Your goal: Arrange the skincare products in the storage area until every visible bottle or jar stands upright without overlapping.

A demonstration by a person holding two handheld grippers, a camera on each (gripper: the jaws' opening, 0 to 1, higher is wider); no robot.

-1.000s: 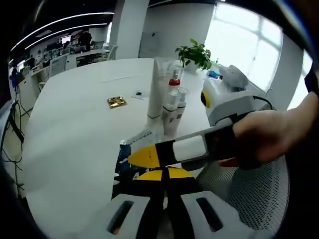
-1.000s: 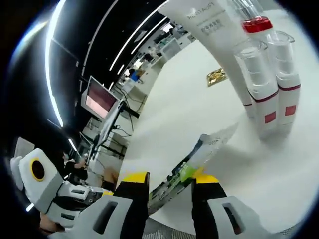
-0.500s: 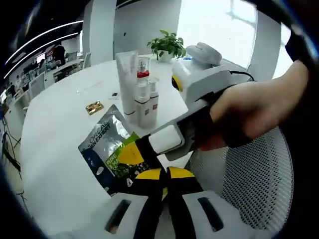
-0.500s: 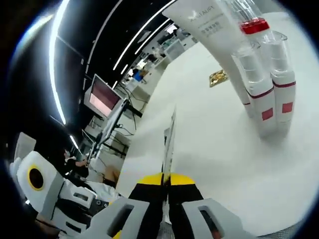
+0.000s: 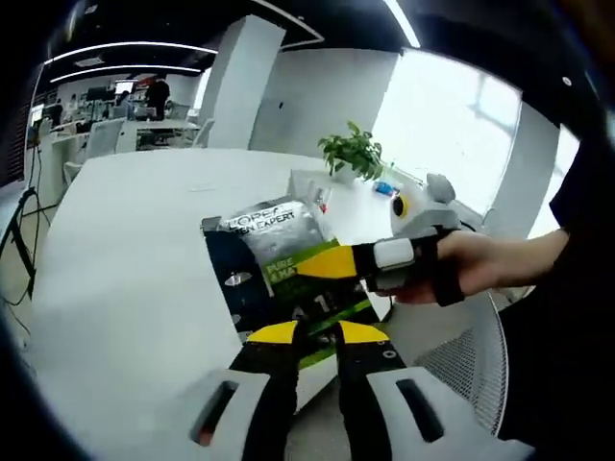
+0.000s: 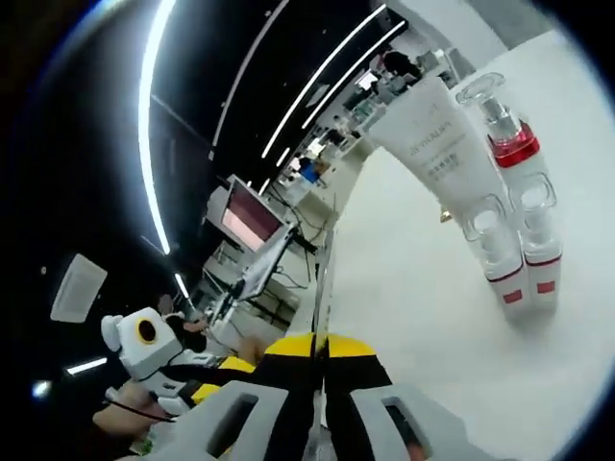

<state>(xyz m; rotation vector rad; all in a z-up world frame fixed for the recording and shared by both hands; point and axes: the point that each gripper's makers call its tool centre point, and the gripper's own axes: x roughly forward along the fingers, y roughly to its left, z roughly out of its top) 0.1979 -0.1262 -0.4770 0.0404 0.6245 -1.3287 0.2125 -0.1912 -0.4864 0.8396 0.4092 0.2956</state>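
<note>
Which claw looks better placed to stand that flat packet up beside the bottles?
The right claw, probably. It is shut on the sachet, seen edge-on in its own view, and the standing tube and pump bottles lie just ahead of it. The left claw sits below, gripping nothing.

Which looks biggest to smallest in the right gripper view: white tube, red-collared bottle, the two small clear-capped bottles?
1. white tube
2. red-collared bottle
3. Two small clear-capped bottles and: alike, no ranking.

All stand grouped on the table, so nearness hardly skews this.
</note>
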